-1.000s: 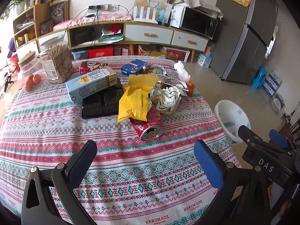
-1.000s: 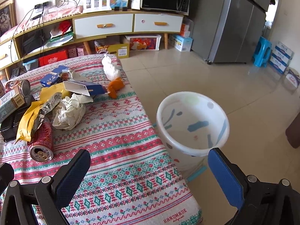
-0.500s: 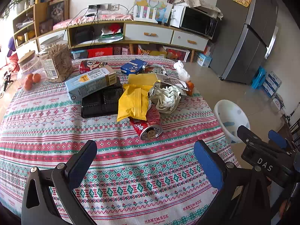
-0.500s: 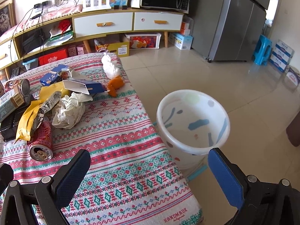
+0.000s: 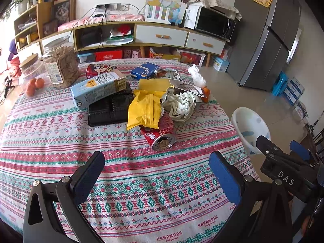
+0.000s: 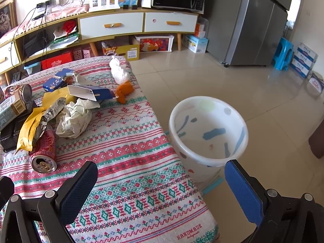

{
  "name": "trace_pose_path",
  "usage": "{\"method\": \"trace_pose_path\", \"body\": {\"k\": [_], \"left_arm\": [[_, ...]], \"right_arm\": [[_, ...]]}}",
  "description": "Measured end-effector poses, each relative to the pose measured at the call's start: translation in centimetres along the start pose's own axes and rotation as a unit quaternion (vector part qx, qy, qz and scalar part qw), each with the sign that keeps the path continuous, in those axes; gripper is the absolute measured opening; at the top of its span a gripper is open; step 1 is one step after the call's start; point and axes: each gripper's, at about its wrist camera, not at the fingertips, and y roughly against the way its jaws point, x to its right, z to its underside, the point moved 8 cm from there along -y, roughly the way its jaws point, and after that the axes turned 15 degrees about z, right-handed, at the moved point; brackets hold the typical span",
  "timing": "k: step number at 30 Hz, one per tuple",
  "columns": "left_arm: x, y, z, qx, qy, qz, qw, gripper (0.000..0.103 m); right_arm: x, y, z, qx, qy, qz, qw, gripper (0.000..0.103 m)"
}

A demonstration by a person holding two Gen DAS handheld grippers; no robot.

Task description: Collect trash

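Observation:
A heap of trash lies mid-table: a red can on its side, a yellow wrapper, a crumpled white paper, a black tray and a pale blue carton. A white bin stands on the floor right of the table. My left gripper hovers open over the near cloth, short of the can. My right gripper is open above the table's right edge, beside the bin. Both hold nothing.
Two jars stand at the table's far left, one with oranges. A blue box, white tissue and orange scrap lie further back. A low sideboard, fridge and blue stool line the room.
Both views have barely shifted; the left gripper has drifted slightly. Both grippers stay open and nothing on the table has moved.

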Motion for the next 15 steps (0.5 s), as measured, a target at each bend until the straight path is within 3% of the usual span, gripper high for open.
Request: {"method": "trace_pose_path", "body": {"k": [15], "left_arm": [[-0.05, -0.12, 0.07, -0.003, 0.004, -0.001, 1.0000, 0.103]], "right_arm": [[-0.28, -0.03, 0.25, -0.002, 0.001, -0.004, 1.000, 0.103]]}}
